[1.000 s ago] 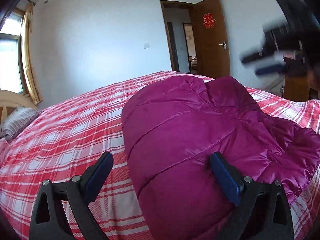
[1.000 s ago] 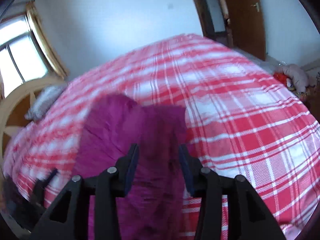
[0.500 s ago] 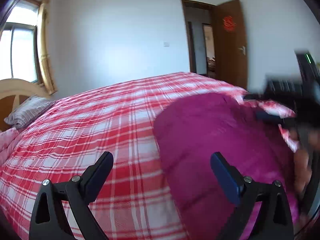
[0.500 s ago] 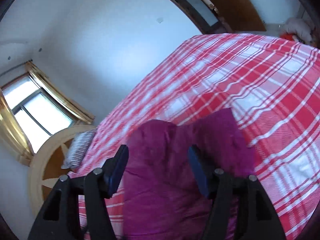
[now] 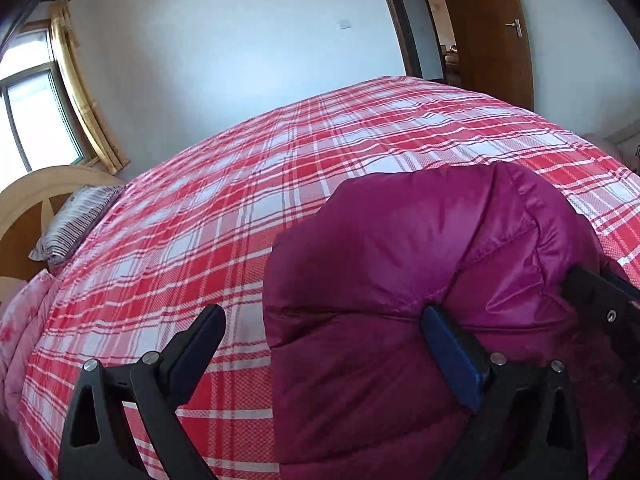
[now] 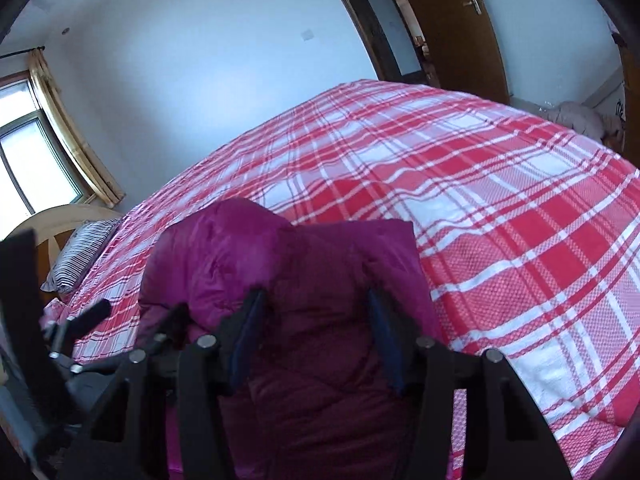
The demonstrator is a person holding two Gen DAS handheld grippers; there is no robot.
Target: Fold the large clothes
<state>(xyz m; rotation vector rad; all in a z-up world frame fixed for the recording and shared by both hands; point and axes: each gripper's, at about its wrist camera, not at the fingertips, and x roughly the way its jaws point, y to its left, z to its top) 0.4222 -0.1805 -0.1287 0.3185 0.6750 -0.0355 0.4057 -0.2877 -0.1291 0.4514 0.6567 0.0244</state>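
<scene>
A magenta puffer jacket (image 5: 400,264) lies bunched on the red plaid bed (image 5: 280,168), near the front edge. My left gripper (image 5: 324,352) is open, its right finger against the jacket's fold and its left finger over the bedspread. In the right wrist view the jacket (image 6: 280,264) sits straight ahead. My right gripper (image 6: 316,336) is open with both fingers astride the jacket's top layer. The left gripper's body (image 6: 80,344) shows at the lower left of that view.
A striped pillow (image 5: 76,220) and wooden headboard (image 5: 40,184) are at the far left, under a curtained window (image 5: 36,116). A brown door (image 5: 488,32) stands open at the back right. Soft bundles (image 6: 580,118) lie on the floor past the bed's right side.
Both grippers have dropped closer to the jacket. The right gripper has let the raised jacket layer down and its jaws have opened wider; the jacket is now folded over itself.
</scene>
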